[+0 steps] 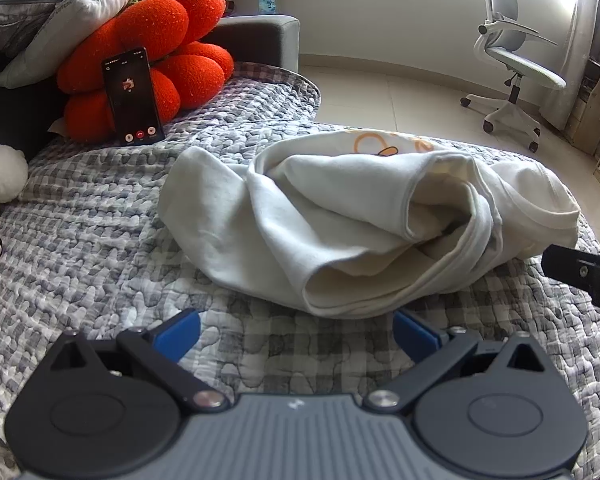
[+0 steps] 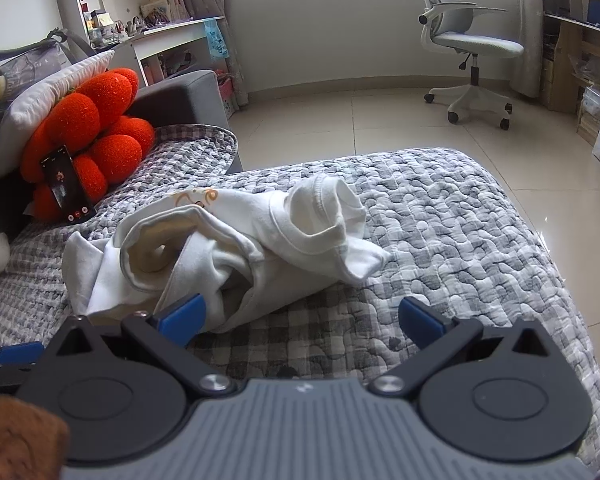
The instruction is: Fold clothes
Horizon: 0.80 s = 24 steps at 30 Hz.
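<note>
A crumpled white garment (image 1: 340, 220) with an orange print lies in a heap on the grey checked quilt (image 1: 100, 248). My left gripper (image 1: 296, 332) hovers open just in front of the heap's near edge, nothing between its blue pads. In the right wrist view the same garment (image 2: 228, 240) lies left of centre, one sleeve sticking out to the right. My right gripper (image 2: 302, 316) is open, its left blue fingertip (image 2: 184, 316) close to the cloth's near edge. A dark part of the right gripper shows at the right edge of the left wrist view.
An orange flower-shaped cushion (image 1: 148, 60) with a phone (image 1: 134, 98) propped on it sits at the back left. A white pillow (image 1: 88, 12) lies behind. A white office chair (image 2: 468, 52) stands on the tiled floor beyond the bed. Shelves and boxes line the right wall.
</note>
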Available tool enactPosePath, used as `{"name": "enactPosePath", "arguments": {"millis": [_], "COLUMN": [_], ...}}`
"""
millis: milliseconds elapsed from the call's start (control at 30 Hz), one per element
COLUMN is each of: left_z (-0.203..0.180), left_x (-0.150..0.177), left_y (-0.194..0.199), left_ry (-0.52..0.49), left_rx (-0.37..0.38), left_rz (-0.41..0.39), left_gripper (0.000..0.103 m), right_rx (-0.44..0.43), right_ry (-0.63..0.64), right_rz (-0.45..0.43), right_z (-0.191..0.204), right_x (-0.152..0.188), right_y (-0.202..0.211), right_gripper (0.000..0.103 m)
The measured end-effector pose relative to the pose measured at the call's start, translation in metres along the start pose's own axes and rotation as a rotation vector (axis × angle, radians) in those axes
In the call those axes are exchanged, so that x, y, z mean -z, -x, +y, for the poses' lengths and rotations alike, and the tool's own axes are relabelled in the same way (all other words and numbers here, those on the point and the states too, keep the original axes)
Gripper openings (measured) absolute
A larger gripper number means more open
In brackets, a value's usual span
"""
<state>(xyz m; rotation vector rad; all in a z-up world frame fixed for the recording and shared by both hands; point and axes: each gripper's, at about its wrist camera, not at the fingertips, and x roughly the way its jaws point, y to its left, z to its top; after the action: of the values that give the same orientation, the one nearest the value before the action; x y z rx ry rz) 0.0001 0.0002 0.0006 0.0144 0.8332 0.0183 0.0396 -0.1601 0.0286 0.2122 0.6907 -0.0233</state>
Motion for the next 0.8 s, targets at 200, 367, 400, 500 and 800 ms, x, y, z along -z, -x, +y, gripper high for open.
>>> {"name": "enactPosePath", "arguments": {"millis": [200,367,400,500,800], "left_z": [0.001,0.003,0.005,0.008,0.006], "left_x": [-0.003,-0.005,-0.005,-0.005,-0.006], "left_y": [0.002,0.004,0.004,0.003,-0.001], "left_ry": [-0.003,-0.003,0.000,0.005,0.003], "left_rx": [-0.011,-0.020,-0.020,-0.027,-0.035], "left_rz": [-0.008,-0.017,-0.022,-0.035,-0.032], "left_gripper": [0.103,0.103,0.103,0.103,0.103], "right_rx": [-0.011,-0.010,-0.009,-0.003,-0.005], "right_ry": [-0.001,0.015,0.020,0.035,0.073], "right_rz": [0.011,0.018,0.020,0.024,0.028], "right_z": [-0.001,0.003,0.004,0.006,0.013], "right_x": [-0.002,-0.001,0.000,0.000,0.001], "right_y": [0.000,-0.008,-0.011,-0.015,-0.015], "right_gripper": [0.103,0.103,0.103,0.103,0.103]}}
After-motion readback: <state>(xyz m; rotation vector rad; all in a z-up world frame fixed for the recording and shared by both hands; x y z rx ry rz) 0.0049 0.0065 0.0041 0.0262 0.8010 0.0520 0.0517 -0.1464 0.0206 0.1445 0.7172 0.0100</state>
